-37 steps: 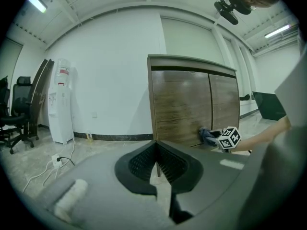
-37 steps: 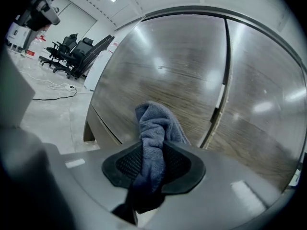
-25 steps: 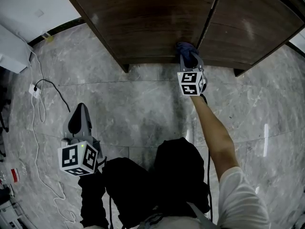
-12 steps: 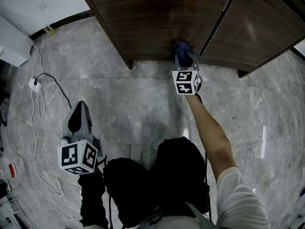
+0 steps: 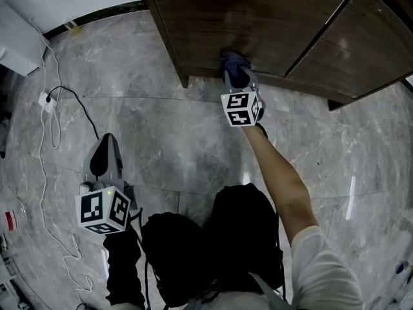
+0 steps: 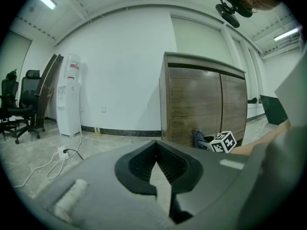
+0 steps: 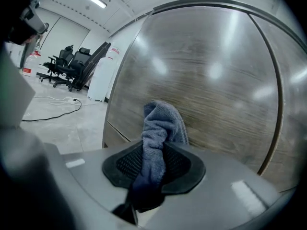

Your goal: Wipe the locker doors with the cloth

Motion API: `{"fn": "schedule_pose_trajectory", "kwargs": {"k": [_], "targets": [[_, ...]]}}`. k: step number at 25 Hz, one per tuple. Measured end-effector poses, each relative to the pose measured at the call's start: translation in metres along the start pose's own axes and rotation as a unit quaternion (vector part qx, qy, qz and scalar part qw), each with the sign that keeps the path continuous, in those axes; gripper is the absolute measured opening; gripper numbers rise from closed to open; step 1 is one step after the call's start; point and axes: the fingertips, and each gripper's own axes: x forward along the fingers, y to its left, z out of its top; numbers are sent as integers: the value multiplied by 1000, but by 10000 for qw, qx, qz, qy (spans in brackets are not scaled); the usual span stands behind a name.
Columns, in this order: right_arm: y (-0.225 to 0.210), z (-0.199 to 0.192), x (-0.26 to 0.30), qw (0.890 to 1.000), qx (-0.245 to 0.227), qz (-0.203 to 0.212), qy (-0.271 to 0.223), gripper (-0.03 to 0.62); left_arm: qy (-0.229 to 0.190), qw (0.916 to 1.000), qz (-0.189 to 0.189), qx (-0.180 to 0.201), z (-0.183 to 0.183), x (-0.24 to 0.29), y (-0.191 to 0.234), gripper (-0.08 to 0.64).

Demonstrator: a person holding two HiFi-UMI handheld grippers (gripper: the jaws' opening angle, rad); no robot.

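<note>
Grey stone floor [image 5: 187, 147] lies nearest, and over it the left claw [image 6: 156, 150] hangs idle, jaws closed together on nothing, well back from the work. Further out, the right claw [image 7: 156, 157] is clamped on a bunched blue cloth [image 7: 162, 121]. The cloth's free end looks pressed to the lower part of the left-hand locker door [image 7: 216, 75], close to the door's bottom edge and the cabinet's left corner. My worry is the grip: only a fold sits between the pads, so drag against the wood could tug the cloth out. This low down, a stroke might also run off the door's edge, or the claw's hard tips might scrape the veneer.
</note>
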Motion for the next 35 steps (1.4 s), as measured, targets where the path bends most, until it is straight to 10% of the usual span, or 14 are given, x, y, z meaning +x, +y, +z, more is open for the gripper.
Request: {"fn": "schedule_pose_trajectory", "kwargs": {"k": [19,35], "targets": [[107,65,41,9951,-605,752,-236,107,-19,9992,325,-247,-14,-20,52,0],[98,123,-30,9870,-961,881,-943,106,-361,9990,111,-220,-5,-23,47,0]]}}
